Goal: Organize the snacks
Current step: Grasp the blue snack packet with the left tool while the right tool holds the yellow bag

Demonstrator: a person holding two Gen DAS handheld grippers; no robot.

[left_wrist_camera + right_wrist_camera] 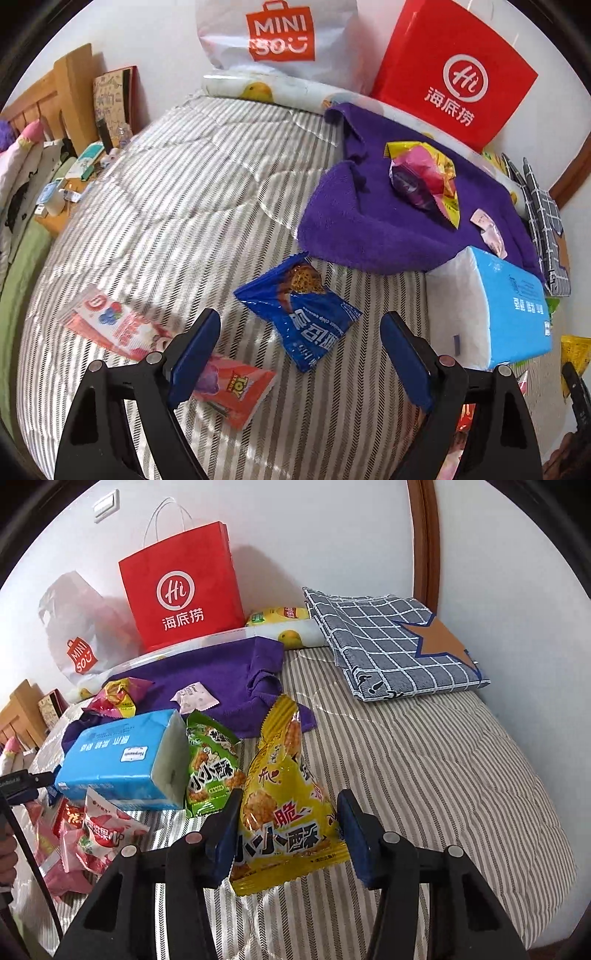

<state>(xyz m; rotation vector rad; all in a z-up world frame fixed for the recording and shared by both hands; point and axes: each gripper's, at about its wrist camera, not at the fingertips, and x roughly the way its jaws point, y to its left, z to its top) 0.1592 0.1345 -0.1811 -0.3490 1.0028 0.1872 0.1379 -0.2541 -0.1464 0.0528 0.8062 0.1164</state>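
Observation:
In the left wrist view my left gripper (300, 349) is open over a blue cookie packet (301, 312) lying on the striped bed; the packet sits between the fingers, untouched. A red Toy Story packet (236, 387) and a pink-white packet (107, 321) lie to its left. A yellow-pink snack bag (424, 177) lies on a purple towel (369, 229). In the right wrist view my right gripper (288, 821) is open around a yellow snack bag (288, 812), jaws beside it. A green snack bag (210, 768) and pink packets (96, 834) lie left.
A blue tissue pack (509, 306) (122, 757) lies between the snack groups. A red paper bag (181, 590) and a white Miniso bag (280, 37) stand at the wall. A folded checked cloth (391, 642) lies at the bed's far right. A wooden nightstand (62, 206) with clutter stands left.

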